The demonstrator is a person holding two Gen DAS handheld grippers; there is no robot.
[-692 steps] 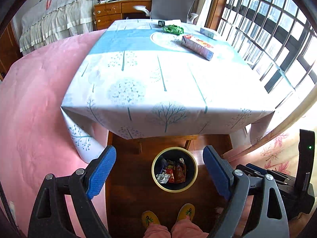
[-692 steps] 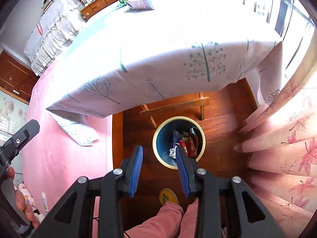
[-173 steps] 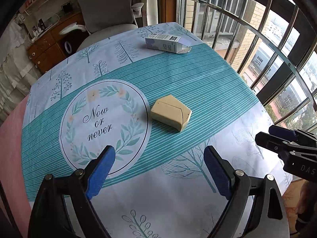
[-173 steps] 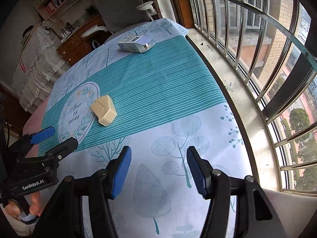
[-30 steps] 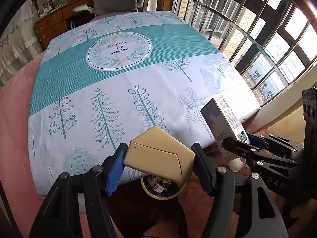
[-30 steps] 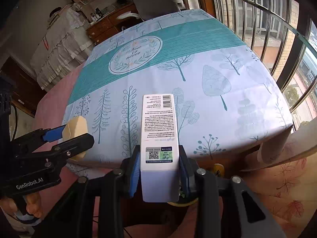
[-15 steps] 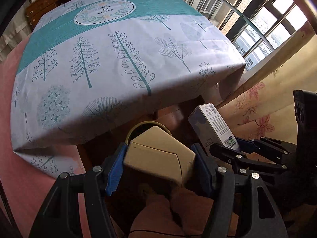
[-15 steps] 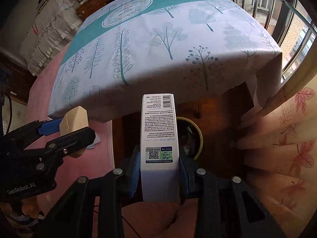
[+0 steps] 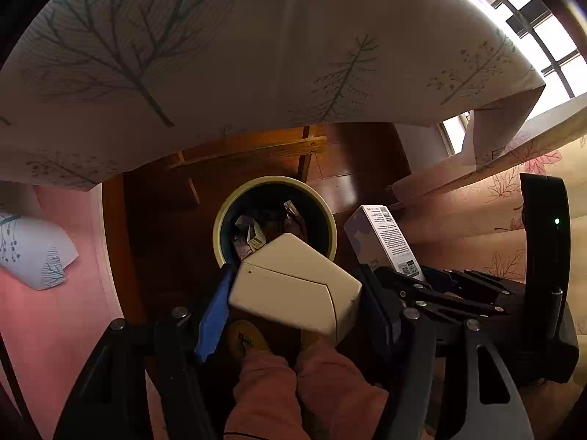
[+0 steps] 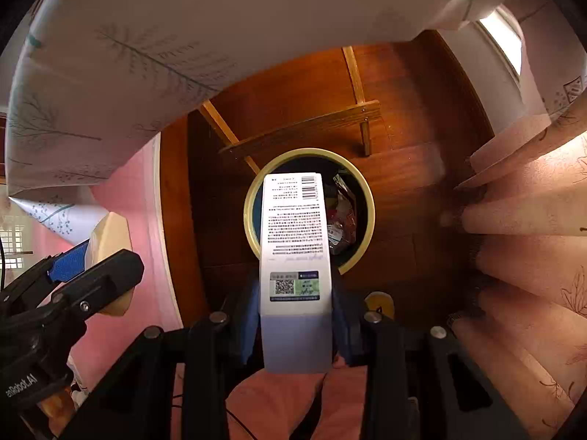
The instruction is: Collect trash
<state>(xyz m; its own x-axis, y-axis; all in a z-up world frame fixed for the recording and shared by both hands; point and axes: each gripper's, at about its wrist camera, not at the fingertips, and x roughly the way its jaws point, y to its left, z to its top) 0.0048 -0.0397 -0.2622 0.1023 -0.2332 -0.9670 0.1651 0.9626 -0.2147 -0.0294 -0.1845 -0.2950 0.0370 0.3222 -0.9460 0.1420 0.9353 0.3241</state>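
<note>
My left gripper is shut on a beige box and holds it just above the near rim of a round yellow-rimmed trash bin on the wooden floor. The bin holds several wrappers. My right gripper is shut on a tall white printed carton, held upright over the same bin. The carton also shows in the left wrist view, right of the bin. The left gripper with the beige box shows at the left of the right wrist view.
The tablecloth hangs over the table edge above the bin. A wooden table brace stands behind the bin. A pink bedspread lies at the left, a leaf-print curtain at the right. The person's legs and slippers are below.
Both grippers have dropped below the table edge toward the floor. The bin is now larger and directly beneath the beige box and the carton. Both stay gripped.
</note>
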